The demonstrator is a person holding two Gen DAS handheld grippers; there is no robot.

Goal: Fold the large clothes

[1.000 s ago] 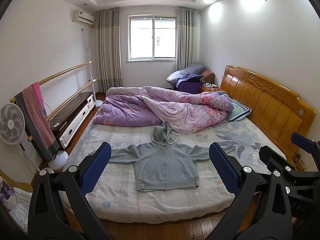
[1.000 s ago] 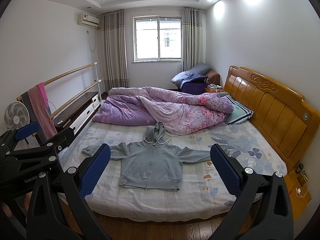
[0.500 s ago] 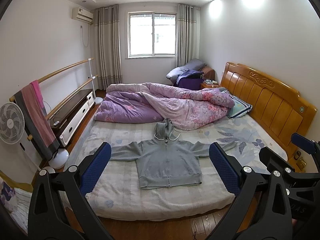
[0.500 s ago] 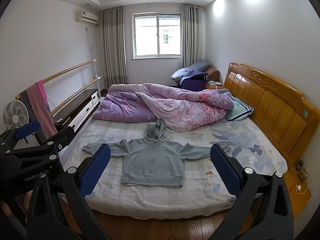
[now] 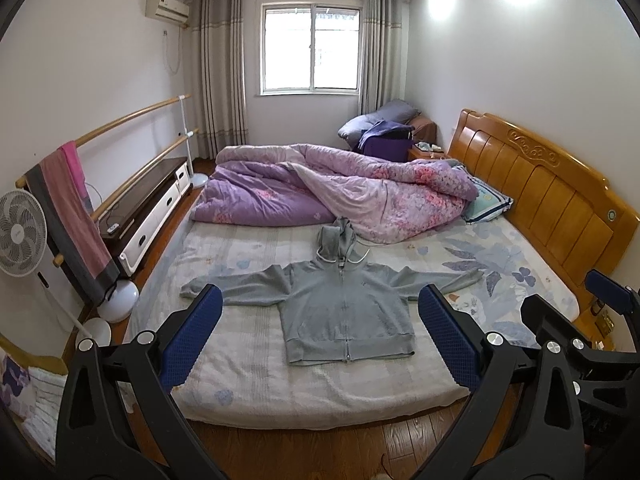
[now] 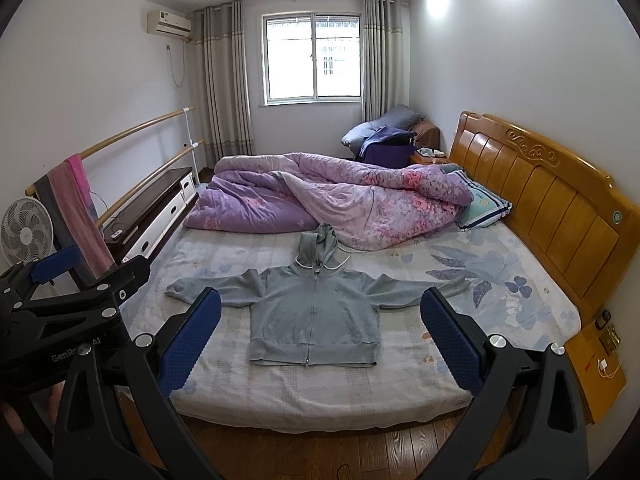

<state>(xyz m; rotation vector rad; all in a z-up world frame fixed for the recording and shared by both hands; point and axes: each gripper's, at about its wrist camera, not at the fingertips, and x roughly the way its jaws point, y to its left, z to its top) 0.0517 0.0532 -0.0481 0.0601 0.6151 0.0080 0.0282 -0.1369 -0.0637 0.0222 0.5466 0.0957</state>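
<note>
A grey zip hoodie (image 5: 340,308) (image 6: 314,316) lies flat and face up on the bed (image 5: 248,376) (image 6: 400,384), sleeves spread to both sides and hood pointing at the quilt. My left gripper (image 5: 320,300) hangs open in front of the bed's near edge, well short of the hoodie, with nothing between its blue pads (image 5: 192,340). My right gripper (image 6: 320,300) is open too, empty, and at the same distance. Each gripper shows at the edge of the other's view.
A rumpled purple quilt (image 5: 332,192) covers the far half of the bed, touching the hood. The wooden headboard (image 5: 552,200) runs along the right. A fan (image 5: 20,236), a towel rail (image 5: 120,152) and a low cabinet (image 5: 148,208) line the left wall. Wooden floor (image 5: 320,452) lies below.
Both views have tilted and shifted slightly; the hoodie sits a little higher and more central in the frames. Both grippers stay open, and the hoodie has not moved.
</note>
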